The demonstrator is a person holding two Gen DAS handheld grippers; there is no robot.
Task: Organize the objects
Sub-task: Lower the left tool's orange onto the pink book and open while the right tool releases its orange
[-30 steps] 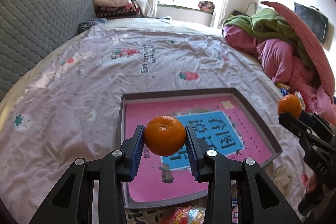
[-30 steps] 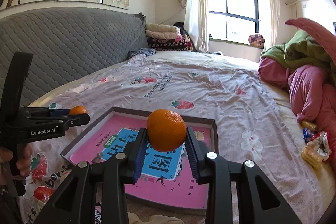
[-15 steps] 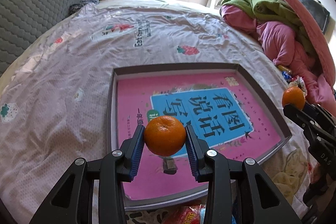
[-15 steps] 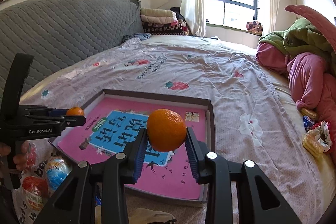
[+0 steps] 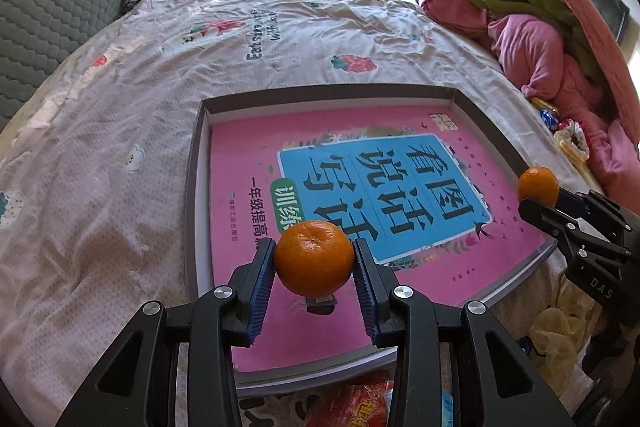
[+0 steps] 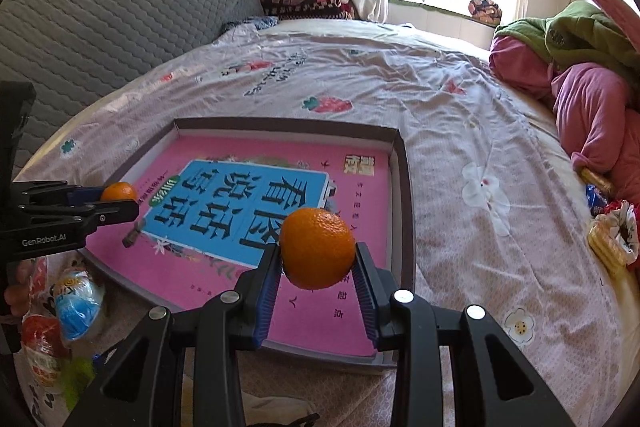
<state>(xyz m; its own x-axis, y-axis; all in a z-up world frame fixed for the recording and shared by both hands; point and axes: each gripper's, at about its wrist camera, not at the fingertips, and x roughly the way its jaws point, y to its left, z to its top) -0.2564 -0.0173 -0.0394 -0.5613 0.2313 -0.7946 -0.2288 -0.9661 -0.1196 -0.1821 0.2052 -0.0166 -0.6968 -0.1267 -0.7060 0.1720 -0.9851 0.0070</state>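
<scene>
Over the last second the bed (image 5: pixel 280 39) with its strawberry-print sheet has slid upward in both views and the shallow grey box (image 5: pixel 192 187), lined by a pink book cover (image 5: pixel 248 227), has come to fill far more of each; both grippers are thus judged to have been lowered toward it. The left gripper (image 5: pixel 314 263) is kept clamped on a mandarin (image 5: pixel 313 258) above the box's near-left part; the right gripper (image 6: pixel 318 259) is likewise closed on a second mandarin (image 6: pixel 318 253) above its near-right part. Neither fruit has been set down yet; release into the box is judged the next step.
</scene>
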